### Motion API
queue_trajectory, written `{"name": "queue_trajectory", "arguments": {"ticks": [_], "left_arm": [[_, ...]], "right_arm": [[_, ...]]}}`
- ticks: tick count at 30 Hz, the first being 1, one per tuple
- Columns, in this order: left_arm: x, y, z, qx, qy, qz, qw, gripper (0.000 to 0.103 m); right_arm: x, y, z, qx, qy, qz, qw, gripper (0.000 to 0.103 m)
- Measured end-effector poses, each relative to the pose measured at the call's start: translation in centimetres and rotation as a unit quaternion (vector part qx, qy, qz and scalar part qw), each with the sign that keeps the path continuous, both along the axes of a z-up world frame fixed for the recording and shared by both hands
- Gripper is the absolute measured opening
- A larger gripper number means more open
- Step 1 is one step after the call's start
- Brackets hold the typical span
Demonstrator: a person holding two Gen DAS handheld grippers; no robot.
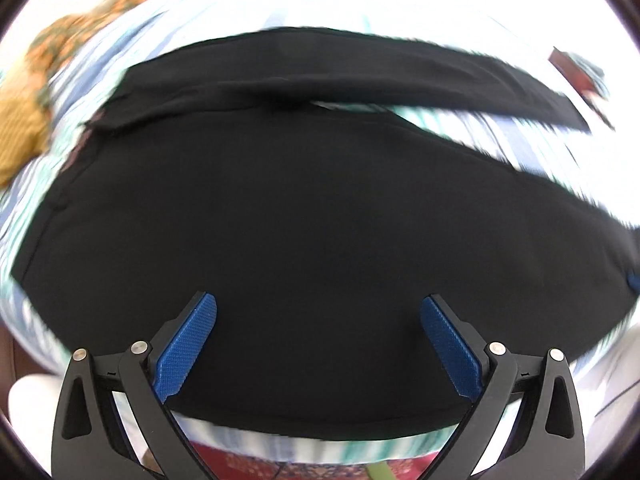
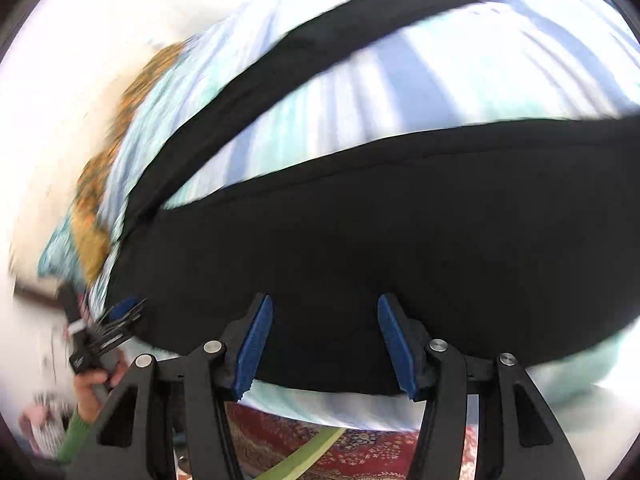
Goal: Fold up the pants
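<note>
Black pants (image 1: 280, 208) lie spread on a striped light-blue and white sheet (image 1: 516, 136), one leg (image 1: 360, 76) stretched across the far side. My left gripper (image 1: 319, 300) hovers over the wide near part, open, with nothing between its blue pads (image 1: 188, 344). In the right wrist view the pants (image 2: 400, 240) fill the near half and a narrow leg (image 2: 320, 52) runs up to the right. My right gripper (image 2: 325, 300) is open above the near edge of the cloth, holding nothing. The left gripper (image 2: 120, 316) shows at the far left, held by a hand with a green sleeve (image 2: 76, 432).
An orange-yellow patterned cloth (image 1: 24, 136) lies at the sheet's left side (image 2: 96, 188). Below the near edge of the sheet (image 2: 400, 80) is a red patterned carpet (image 2: 360, 452) with a green strip (image 2: 304, 456) on it. Both views are motion-blurred.
</note>
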State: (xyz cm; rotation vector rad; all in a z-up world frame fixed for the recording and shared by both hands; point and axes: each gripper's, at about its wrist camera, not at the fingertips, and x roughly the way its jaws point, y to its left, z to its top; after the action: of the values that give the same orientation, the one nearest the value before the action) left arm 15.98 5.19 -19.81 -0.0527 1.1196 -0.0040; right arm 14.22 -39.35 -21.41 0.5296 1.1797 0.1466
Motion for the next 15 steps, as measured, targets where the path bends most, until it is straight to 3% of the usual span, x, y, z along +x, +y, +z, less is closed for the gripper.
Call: {"name": "queue_trajectory", "arguments": {"ticks": [2, 4, 8, 13, 15], "left_arm": [[0.5, 2.0, 1.7, -0.012, -0.024, 0.029, 0.9992, 0.102], [1.6, 4.2, 3.4, -0.009, -0.055, 0.055, 0.9969, 0.102], [6.0, 9.7, 4.0, 0.017, -0.078, 0.114, 0.9902, 0.102], [10.5, 14.6, -0.8, 0.029, -0.045, 0.188, 0.9806, 0.102], [10.4, 16.3, -4.1, 0.009, -0.017, 0.193, 0.9810, 0.103]], "right_arm": [[-1.0, -2.6, 0.8, -0.016, 0.003, -0.050, 0.999, 0.058], [-1.1, -3.1, 2.1, -0.044, -0.004, -0.066, 0.997, 0.065], [1.2, 0.7, 4.9, -0.065, -0.037, -0.027, 0.997, 0.066], [8.8, 10.1, 7.6, -0.046, -0.080, 0.078, 0.993, 0.070], [11.8, 14.6, 7.9, -0.035, -0.100, 0.131, 0.986, 0.070]]}}
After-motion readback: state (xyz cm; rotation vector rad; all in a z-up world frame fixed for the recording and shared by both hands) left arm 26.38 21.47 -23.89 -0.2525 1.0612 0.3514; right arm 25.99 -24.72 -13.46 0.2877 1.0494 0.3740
